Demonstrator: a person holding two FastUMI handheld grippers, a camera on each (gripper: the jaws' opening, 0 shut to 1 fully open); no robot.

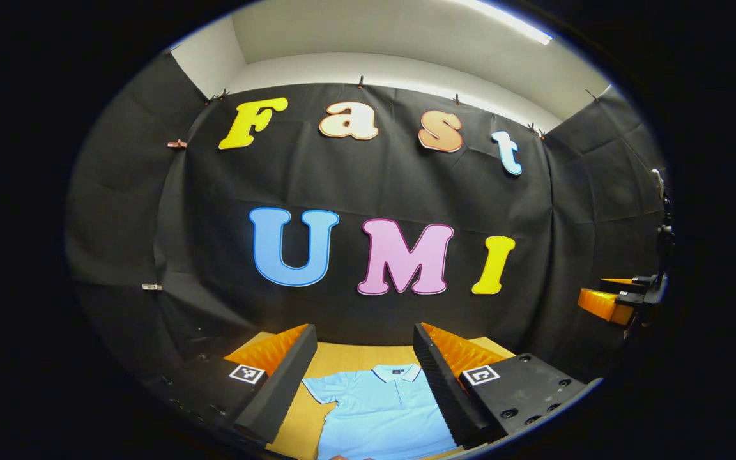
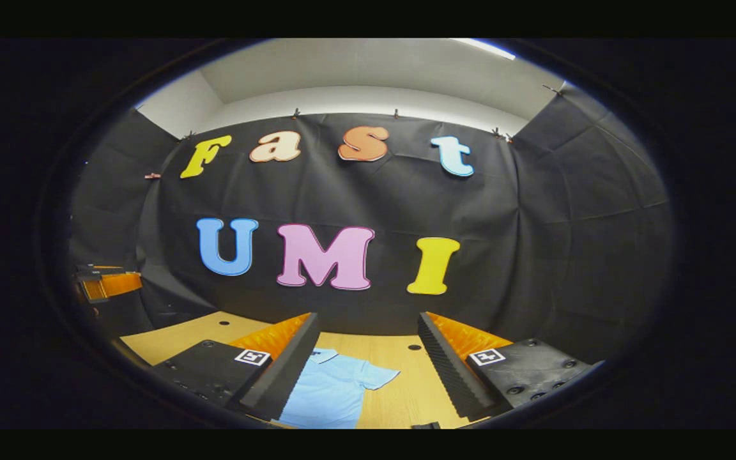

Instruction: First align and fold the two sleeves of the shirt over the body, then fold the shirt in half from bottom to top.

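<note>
Shirt flat, both grippers raised.
The light-blue shirt lies collar-up on the wooden worktop; left gripper and right gripper hang above, fingers spread apart.

The left gripper has two long wedge-shaped fingers. Their inner faces are cut with fine saw-tooth ridges, and the outer sides are ribbed. Each finger sits on a flat, chunky block with rounded corners and several round screw holes. On top of each block is a small square marker, white with a black pattern. The right gripper is built the same: two ridged wedge fingers, flat blocks with screw holes, and a square marker on each. In the left gripper view, the right gripper appears far off, with a thin dark stalk above it.
</note>
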